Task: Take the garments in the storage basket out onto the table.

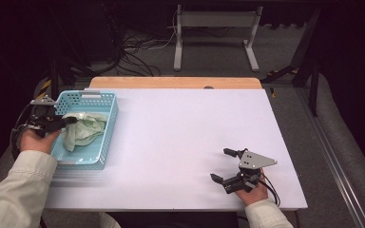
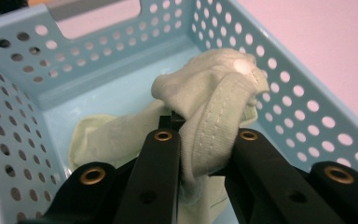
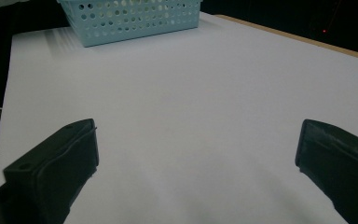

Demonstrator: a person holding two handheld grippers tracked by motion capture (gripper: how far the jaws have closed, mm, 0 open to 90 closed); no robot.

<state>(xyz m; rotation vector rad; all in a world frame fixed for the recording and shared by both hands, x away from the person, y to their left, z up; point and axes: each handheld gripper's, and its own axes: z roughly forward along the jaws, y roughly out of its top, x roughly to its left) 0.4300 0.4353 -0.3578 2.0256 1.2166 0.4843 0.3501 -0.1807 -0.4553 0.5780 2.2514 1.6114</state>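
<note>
While the left gripper (image 2: 205,140) pinches a bunched fold of the pale green cloth (image 2: 214,102) between its jaws, the rest of the fabric trails down onto the floor of the blue perforated basket (image 2: 307,93) at the table's (image 1: 180,142) left edge. It looks light, soft and limp, so it will likely sag and stretch out when raised rather than keep its shape; the stitched hem, thicker than the rest, seems the surest hold. Near the right edge, the right gripper (image 1: 225,165) rests with jaws wide apart, holding nothing.
</note>
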